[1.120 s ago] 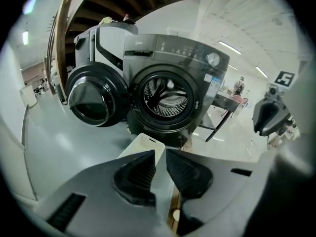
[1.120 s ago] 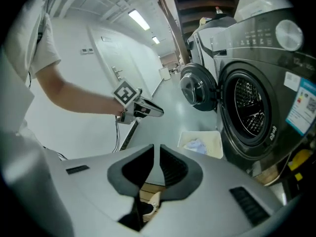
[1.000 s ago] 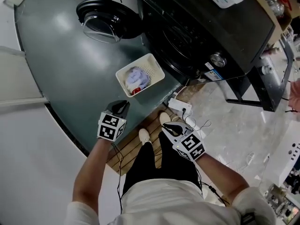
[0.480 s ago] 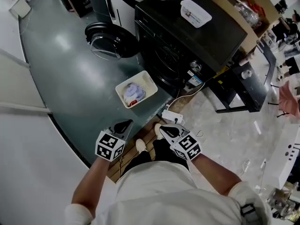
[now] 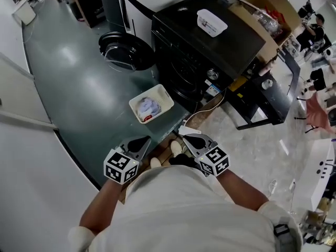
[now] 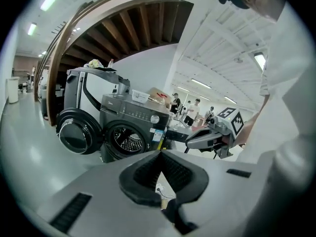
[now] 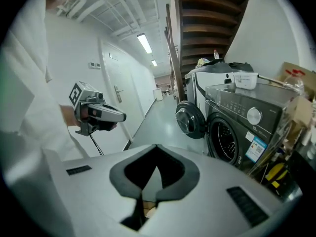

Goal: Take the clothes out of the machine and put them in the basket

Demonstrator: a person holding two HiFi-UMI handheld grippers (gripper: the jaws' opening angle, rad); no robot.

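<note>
jaws: on the left gripper (image 6: 160, 153) the dark ribbed pads are pressed together with nothing between them; on the right gripper (image 7: 157, 147) the tips are likewise met and empty
basket (image 5: 166, 94): white plastic, rectangular, with perforated walls; it is set on the glossy grey-green floor (image 5: 73, 88) just in front of the washing machine (image 5: 210, 46)
clothes (image 5: 147, 106): a crumpled pale lilac-white bundle is lying in the basket, with a small red piece at its near edge
machine body: dark grey, boxy, flat-topped, with a front opening
door (image 5: 126, 51): round, dark-rimmed with a glass bowl, swung wide open towards the left of the head view
drum (image 6: 129, 141): shiny perforated metal is seen through the round opening
tub (image 5: 211, 23): white, lidded and rectangular, stood on the machine's top; its contents cannot be told
cardboard box (image 5: 262, 12): open, placed beside the machine; what is in it is too small to be named
grippers: both are held low, close to the person's body and well apart from the basket
</note>
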